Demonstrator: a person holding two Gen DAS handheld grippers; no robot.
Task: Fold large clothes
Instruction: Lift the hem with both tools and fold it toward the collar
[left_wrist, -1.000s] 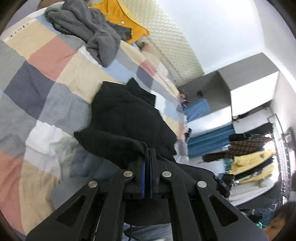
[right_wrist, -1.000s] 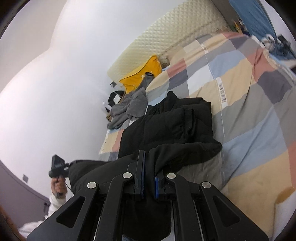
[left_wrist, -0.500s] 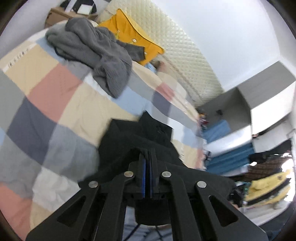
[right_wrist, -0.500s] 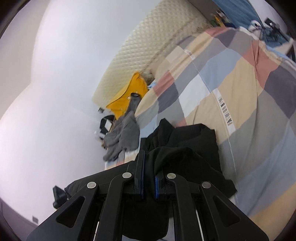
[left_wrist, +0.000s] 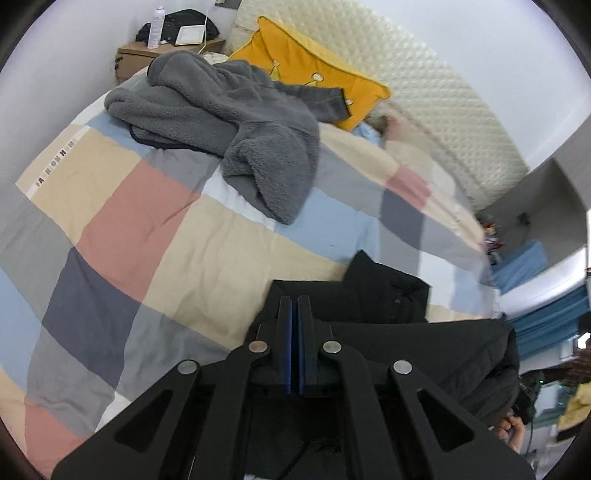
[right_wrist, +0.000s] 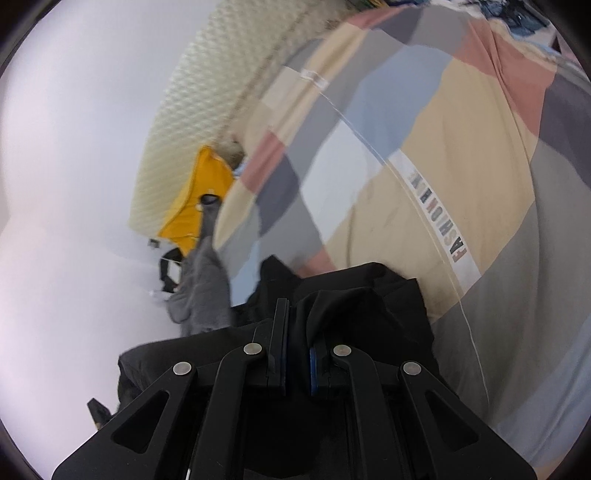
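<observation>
Your left gripper (left_wrist: 295, 306) and right gripper (right_wrist: 295, 314) are both clamped on the black jacket (left_wrist: 406, 317) — soft, bulky, floppy — so grip its 2 hem corners.

The bed (left_wrist: 155, 229) lies open across its middle and near edge. A grey fleece (left_wrist: 236, 122) and a yellow cushion (left_wrist: 310, 74) crowd the headboard end. The black jacket (left_wrist: 388, 299) fills the foot edge.

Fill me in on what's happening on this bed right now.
A person is folding a black jacket on the checked duvet, holding a gripper in each hand. The left gripper and the right gripper are each shut on its fabric. A grey fleece lies untouched near the yellow pillow.
</observation>
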